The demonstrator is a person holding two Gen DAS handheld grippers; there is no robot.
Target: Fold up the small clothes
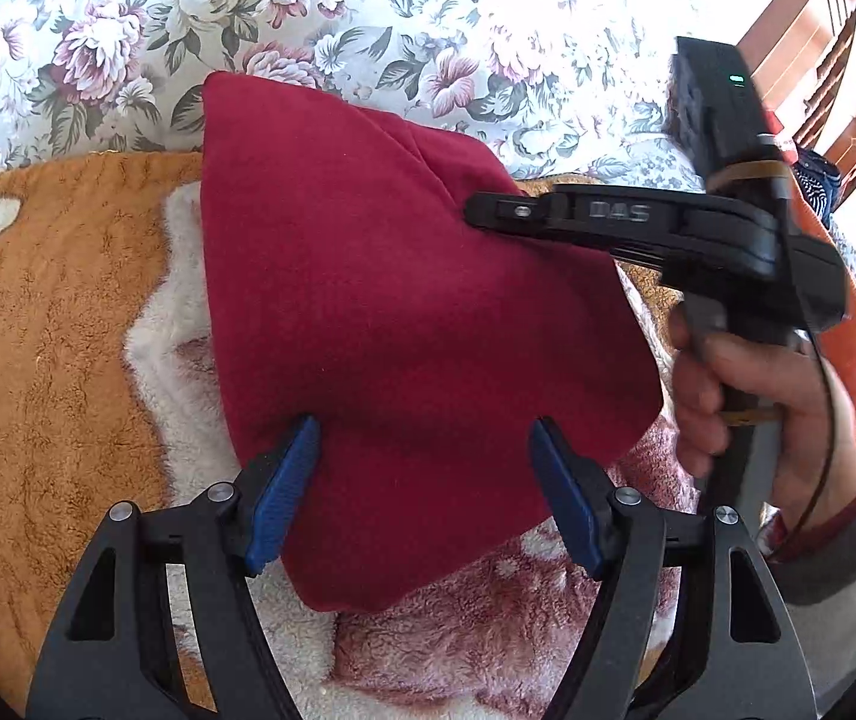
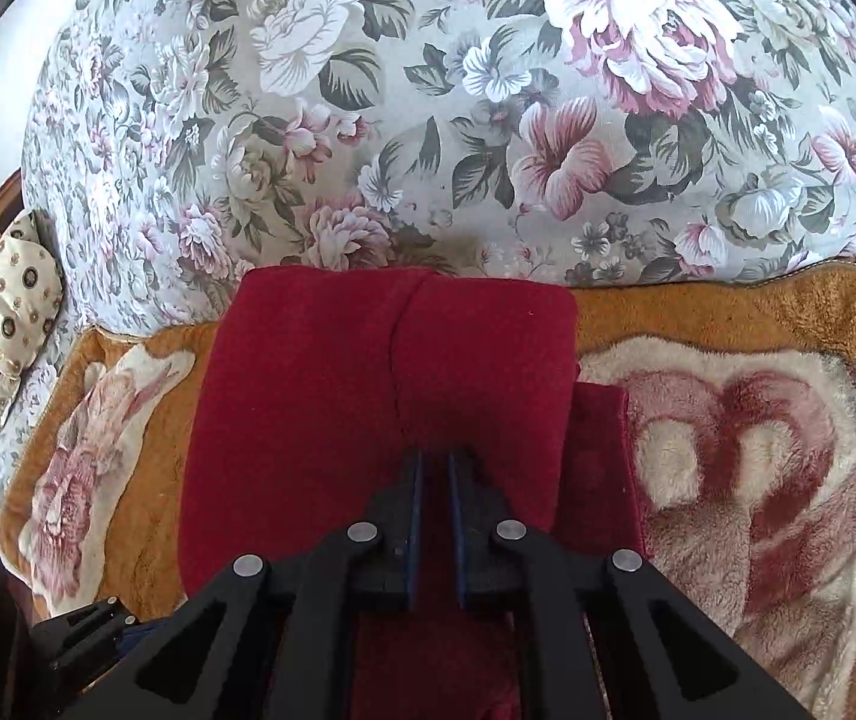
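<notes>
step: folding red garment [image 1: 404, 324] on blanket [image 1: 50, 324] | left gripper [image 1: 425, 450] fingers I'm holding spread over it | right gripper [image 2: 435, 468] fingers pinching a fold | I'm keeping edges aligned

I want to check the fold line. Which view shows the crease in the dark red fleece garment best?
The right wrist view: the dark red fleece garment lies squarely ahead, its crease running from the far edge towards the nearly closed right gripper. The left wrist view shows the garment's skewed outline between the open left gripper fingers, the crease faint.
</notes>
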